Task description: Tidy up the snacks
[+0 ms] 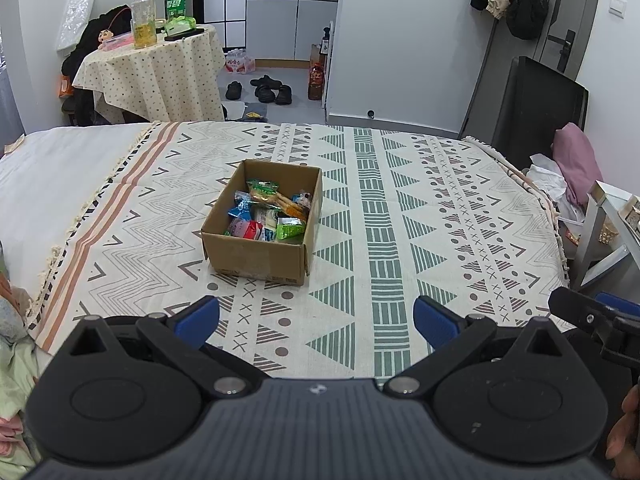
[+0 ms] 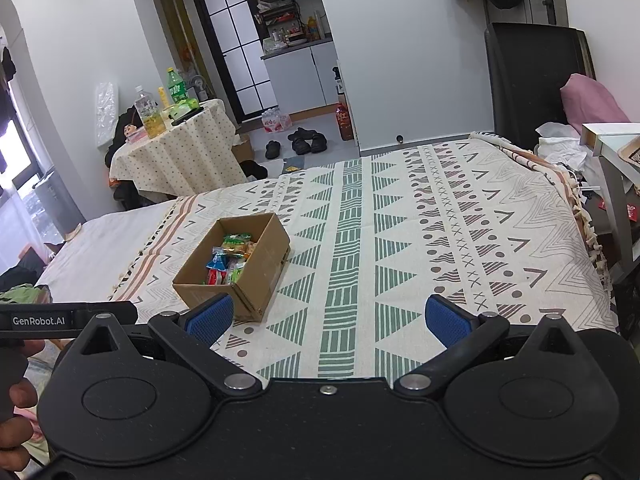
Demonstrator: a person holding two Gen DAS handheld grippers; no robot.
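An open cardboard box (image 1: 256,256) sits on the patterned bedspread (image 1: 400,208), holding several snack packets (image 1: 266,212) in green, blue, red and orange wrappers. My left gripper (image 1: 316,320) hovers just in front of the box, open and empty, its blue pads spread wide. In the right wrist view the same box (image 2: 256,276) lies ahead and to the left, with the snack packets (image 2: 230,260) inside. My right gripper (image 2: 330,318) is also open with nothing between its fingers, its left pad close to the box's near corner.
A small round table (image 1: 156,68) with bottles stands beyond the bed's far left. Shoes (image 1: 264,88) lie on the floor past the bed. A pink cushion (image 1: 576,160) and white shelf (image 1: 612,232) border the right side. A hand (image 2: 16,400) holds the left gripper.
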